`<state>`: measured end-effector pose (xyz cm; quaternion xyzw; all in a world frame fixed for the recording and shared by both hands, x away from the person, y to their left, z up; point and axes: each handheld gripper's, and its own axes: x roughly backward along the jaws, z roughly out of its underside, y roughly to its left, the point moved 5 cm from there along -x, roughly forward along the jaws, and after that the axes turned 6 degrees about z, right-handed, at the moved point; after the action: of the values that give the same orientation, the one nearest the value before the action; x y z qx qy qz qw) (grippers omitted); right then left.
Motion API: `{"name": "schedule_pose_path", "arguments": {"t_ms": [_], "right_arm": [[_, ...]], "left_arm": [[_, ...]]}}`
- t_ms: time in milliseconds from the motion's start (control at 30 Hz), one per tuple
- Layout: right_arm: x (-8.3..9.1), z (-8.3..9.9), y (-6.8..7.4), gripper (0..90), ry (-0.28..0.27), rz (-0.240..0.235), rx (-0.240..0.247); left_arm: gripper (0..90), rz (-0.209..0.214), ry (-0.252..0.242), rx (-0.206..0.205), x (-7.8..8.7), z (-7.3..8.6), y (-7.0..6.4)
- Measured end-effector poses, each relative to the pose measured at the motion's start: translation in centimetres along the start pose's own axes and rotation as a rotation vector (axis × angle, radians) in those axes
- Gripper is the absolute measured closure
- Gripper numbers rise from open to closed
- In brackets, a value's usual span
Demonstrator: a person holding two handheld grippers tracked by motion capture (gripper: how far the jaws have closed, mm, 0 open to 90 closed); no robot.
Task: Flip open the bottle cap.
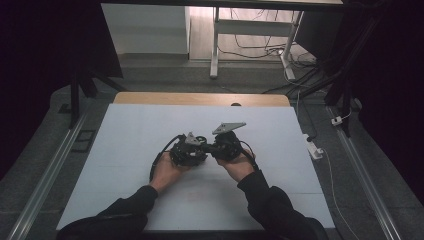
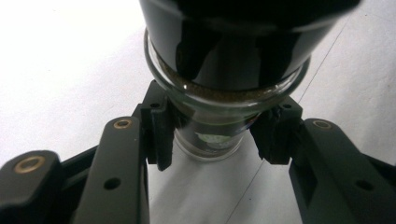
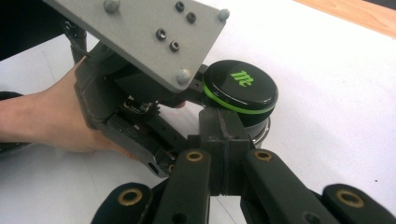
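A small glass jar [image 2: 219,100] with a black lid [image 3: 240,86] stands on the white table [image 1: 125,165]. The lid has a green ring and a green logo, and brown powder shows under the rim. My left gripper [image 2: 217,133] is shut on the jar's glass body, one pad on each side. In the high view the jar [image 1: 201,140] sits mid-table between the left gripper [image 1: 197,148] and the right gripper [image 1: 214,146]. My right gripper [image 3: 220,122] has its pads pressed together with nothing between them. Its tip is right beside the lid's edge. The left gripper [image 3: 196,95] and its grey plate come in from the left.
A wooden strip [image 1: 200,98] runs along the table's far edge. Beyond it the floor holds white table legs [image 1: 215,45] and loose cables [image 1: 260,50]. A power strip [image 1: 314,148] lies off the right edge. Open white surface surrounds both hands.
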<state>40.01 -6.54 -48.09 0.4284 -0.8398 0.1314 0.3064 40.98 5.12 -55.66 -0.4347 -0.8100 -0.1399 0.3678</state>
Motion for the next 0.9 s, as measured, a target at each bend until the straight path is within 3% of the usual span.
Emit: {"name": "schedule_pose_path", "arguments": {"t_ms": [900], "right_arm": [[0.0,-2.2,-1.7,89.7,-0.056,0.038,-0.021]], "left_arm": [[53.9,0.000,-0.001,-0.007,0.0,0.1,0.0]]}}
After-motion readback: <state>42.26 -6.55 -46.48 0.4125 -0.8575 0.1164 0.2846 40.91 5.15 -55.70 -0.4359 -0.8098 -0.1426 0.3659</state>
